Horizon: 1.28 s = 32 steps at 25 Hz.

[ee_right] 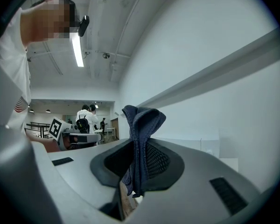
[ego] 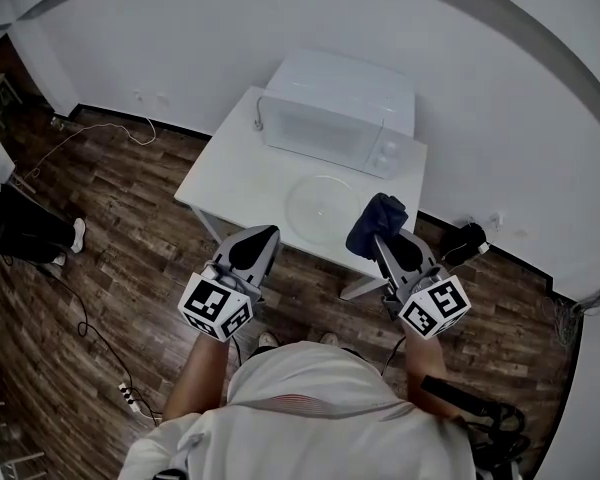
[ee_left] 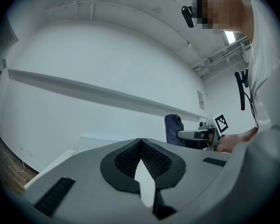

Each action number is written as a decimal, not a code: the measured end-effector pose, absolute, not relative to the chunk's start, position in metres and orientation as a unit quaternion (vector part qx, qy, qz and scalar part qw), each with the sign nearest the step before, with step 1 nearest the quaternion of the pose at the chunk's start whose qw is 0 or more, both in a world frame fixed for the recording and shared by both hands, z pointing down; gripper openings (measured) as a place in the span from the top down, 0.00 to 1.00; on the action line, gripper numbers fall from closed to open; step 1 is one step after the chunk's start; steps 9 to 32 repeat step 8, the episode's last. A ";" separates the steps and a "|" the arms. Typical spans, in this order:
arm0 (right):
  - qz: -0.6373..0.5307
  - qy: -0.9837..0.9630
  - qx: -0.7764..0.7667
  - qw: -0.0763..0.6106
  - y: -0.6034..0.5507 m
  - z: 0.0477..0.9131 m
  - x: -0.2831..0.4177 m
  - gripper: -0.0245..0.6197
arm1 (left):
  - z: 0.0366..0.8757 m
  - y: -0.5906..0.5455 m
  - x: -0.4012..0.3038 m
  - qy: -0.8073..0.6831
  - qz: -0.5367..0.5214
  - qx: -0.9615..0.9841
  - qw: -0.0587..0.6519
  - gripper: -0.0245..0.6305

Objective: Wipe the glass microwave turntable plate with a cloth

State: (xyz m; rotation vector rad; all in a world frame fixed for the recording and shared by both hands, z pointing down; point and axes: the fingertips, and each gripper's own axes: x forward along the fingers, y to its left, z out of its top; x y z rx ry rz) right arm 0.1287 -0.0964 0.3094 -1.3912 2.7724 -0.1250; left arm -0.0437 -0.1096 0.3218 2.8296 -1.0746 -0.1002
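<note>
Right gripper (ee_right: pixel 138 148) clamps soft cloth (ee_right: pixel 143 121); left gripper (ee_left: pixel 140 143) closed, empty. Plate (ego: pixel 323 204) on table (ego: pixel 223 181) judged stiff, slippery, fragile: steady at rim, wipe lightly.

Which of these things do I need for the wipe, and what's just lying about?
In the job: glass plate on the table; dark cloth, clamped in the right gripper.
Lying about: microwave; power strip on the floor.

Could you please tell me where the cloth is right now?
In the head view, the dark cloth is clamped in the right gripper, just right of the glass plate.
</note>
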 end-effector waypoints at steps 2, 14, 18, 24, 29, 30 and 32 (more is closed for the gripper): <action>-0.041 0.893 -0.448 0.017 -0.096 0.311 0.132 0.87 | 0.322 -0.110 -0.039 -0.352 -0.031 0.934 0.057 0.95; -0.048 0.893 -0.448 0.011 -0.095 0.319 0.141 0.87 | 0.325 -0.110 -0.028 -0.347 -0.032 0.935 0.057 0.95; -0.048 0.893 -0.448 0.011 -0.095 0.319 0.141 0.87 | 0.325 -0.110 -0.028 -0.347 -0.032 0.935 0.057 0.95; -0.048 0.893 -0.448 0.011 -0.095 0.319 0.141 0.87 | 0.325 -0.110 -0.028 -0.347 -0.032 0.935 0.057 0.95; -0.048 0.893 -0.448 0.011 -0.095 0.319 0.141 0.87 | 0.325 -0.110 -0.028 -0.347 -0.032 0.935 0.057 0.95; -0.048 0.893 -0.448 0.011 -0.095 0.319 0.141 0.87 | 0.325 -0.110 -0.028 -0.347 -0.032 0.935 0.057 0.95; -0.048 0.893 -0.448 0.011 -0.095 0.319 0.141 0.87 | 0.325 -0.110 -0.028 -0.347 -0.032 0.935 0.057 0.95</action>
